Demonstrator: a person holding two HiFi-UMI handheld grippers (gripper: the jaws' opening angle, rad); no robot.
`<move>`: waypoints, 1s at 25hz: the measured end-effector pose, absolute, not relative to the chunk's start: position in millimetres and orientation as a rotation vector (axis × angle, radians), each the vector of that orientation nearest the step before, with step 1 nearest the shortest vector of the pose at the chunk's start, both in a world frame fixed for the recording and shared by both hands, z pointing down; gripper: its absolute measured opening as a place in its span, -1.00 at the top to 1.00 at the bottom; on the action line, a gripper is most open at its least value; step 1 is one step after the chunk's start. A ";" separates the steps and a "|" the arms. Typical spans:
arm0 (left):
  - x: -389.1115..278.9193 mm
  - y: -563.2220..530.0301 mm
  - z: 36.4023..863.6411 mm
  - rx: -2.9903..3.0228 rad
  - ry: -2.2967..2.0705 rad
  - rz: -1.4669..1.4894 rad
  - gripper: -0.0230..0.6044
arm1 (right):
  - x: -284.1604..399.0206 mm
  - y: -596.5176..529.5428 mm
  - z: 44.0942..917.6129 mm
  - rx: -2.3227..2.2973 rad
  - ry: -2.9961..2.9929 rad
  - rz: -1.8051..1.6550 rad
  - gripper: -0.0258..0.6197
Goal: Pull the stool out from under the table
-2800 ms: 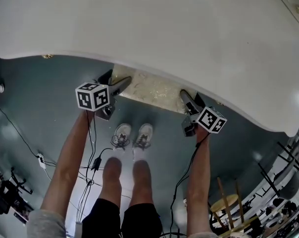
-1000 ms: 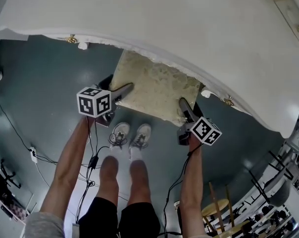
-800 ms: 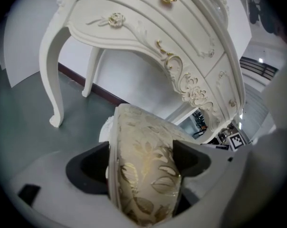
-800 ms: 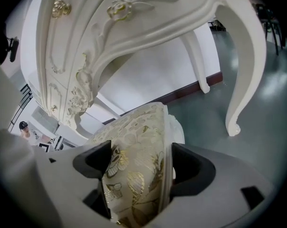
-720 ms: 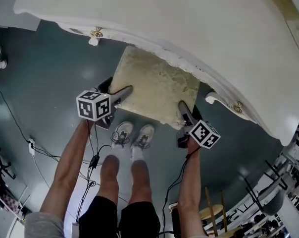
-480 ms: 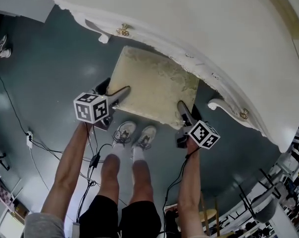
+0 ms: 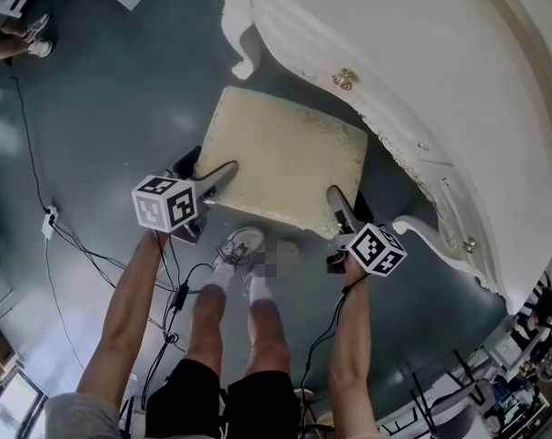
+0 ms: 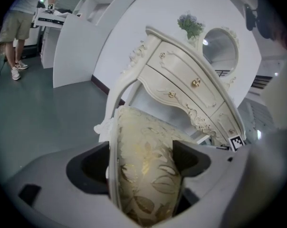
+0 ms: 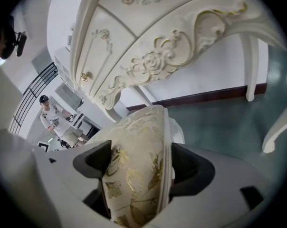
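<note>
Both claws are clamped on the stool (image 7: pixel 290 158): left claw (image 7: pixel 223 174) on the near-left corner, right claw (image 7: pixel 337 201) on the near-right, w/ cushion filling the gap btwn the jaws in each gripper view. Seat lies just ahead of the claws over grey floor (image 7: pixel 102 108); legs hidden beneath it. Beyond it stands the white counter (image 7: pixel 422 80), cut off at frame edge. Stool's far-right corner is near its front; can't tell if they touch.

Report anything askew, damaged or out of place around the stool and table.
Nothing stands out. The cream cushioned stool with gold leaf pattern looks level and intact, clear of the white carved table. The left gripper and right gripper each clamp its near edge.
</note>
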State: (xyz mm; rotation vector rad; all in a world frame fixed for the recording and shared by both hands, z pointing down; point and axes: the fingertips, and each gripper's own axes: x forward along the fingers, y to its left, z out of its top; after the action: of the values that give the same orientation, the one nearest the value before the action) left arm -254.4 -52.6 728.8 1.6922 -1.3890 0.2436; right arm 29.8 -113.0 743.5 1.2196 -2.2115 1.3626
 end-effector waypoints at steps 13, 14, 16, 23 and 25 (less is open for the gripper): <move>-396.0 25.3 721.5 1.517 -1.611 0.099 -0.39 | -134.3 -103.5 739.7 0.911 -2.295 1.267 -0.33; -406.5 33.7 722.0 1.500 -1.631 0.088 -0.39 | -147.6 -101.0 740.9 0.884 -2.300 1.258 -0.33; -425.2 52.5 724.1 1.456 -1.674 0.062 -0.39 | -173.2 -95.6 745.0 0.819 -2.307 1.239 -0.33; -471.6 107.1 742.0 1.349 -1.762 0.004 -0.39 | -238.4 -69.4 767.0 0.667 -2.311 1.204 -0.33; -477.3 123.0 750.5 1.315 -1.772 -0.015 -0.39 | -249.3 -60.5 774.8 0.628 -2.301 1.193 -0.33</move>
State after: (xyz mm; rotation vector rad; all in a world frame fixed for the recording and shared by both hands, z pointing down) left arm -477.3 123.0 750.5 1.3152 -1.7716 -0.0151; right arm -249.3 -60.5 774.8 0.6278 -2.3007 1.1934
